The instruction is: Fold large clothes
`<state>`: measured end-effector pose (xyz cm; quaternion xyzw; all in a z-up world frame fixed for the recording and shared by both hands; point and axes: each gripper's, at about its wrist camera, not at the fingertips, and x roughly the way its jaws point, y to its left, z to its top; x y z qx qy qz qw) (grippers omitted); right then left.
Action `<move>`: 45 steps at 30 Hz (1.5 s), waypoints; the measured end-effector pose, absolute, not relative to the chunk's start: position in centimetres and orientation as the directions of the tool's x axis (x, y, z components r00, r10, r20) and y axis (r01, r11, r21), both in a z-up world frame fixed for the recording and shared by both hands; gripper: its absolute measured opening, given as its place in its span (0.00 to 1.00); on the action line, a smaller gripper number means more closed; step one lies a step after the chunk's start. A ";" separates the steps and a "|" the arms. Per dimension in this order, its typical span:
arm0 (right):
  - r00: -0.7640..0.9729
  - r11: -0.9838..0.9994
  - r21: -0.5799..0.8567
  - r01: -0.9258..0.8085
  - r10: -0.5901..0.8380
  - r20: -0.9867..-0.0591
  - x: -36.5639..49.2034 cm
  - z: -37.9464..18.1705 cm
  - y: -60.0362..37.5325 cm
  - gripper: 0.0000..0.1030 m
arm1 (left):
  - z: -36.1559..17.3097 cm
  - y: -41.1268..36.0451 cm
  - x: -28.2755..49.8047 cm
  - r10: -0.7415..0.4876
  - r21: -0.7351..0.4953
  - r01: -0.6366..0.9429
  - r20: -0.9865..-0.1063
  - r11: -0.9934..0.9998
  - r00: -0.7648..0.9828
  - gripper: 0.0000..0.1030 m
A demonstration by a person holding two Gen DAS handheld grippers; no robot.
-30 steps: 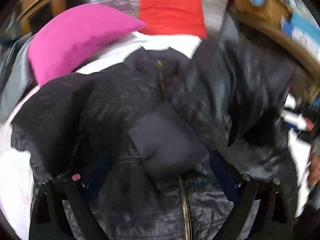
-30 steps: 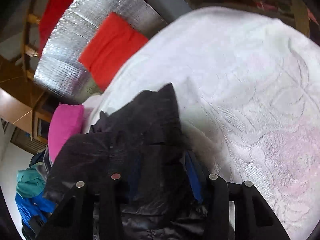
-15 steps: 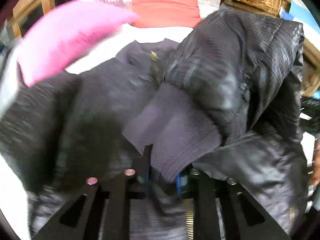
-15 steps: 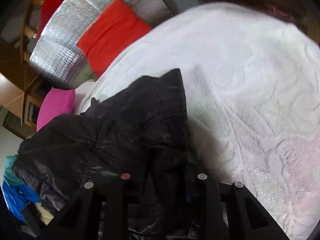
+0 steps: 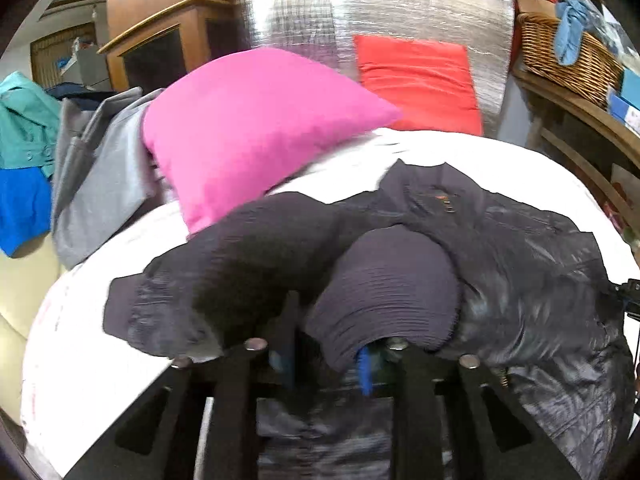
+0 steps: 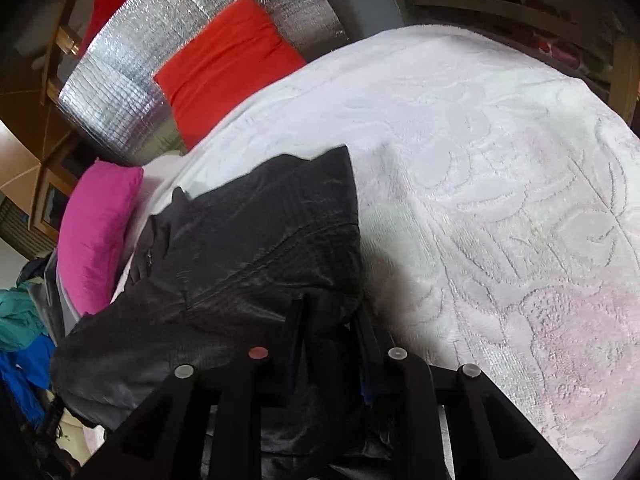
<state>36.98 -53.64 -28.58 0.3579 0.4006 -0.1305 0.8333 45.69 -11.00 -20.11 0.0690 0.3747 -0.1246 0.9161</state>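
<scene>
One black quilted jacket (image 5: 532, 280) lies on the white textured bedspread (image 6: 500, 160), with one pink cushion (image 5: 248, 128) and one red cushion (image 5: 416, 80) beyond it, the red one against a silver foil panel (image 5: 400, 12). The left gripper (image 5: 326, 354), whose jaws have just widened slightly, clasps the jacket's ribbed knit cuff (image 5: 392, 284). The right gripper (image 6: 332, 340) is clenched on a fold of the jacket's shiny fabric.
</scene>
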 end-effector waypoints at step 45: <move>0.814 0.788 0.503 0.355 0.005 -0.581 37.7 -23.5 -47.6 0.47 | -20.2 8.7 55.0 -0.249 -0.523 -0.183 -0.649 0.833 0.719 0.14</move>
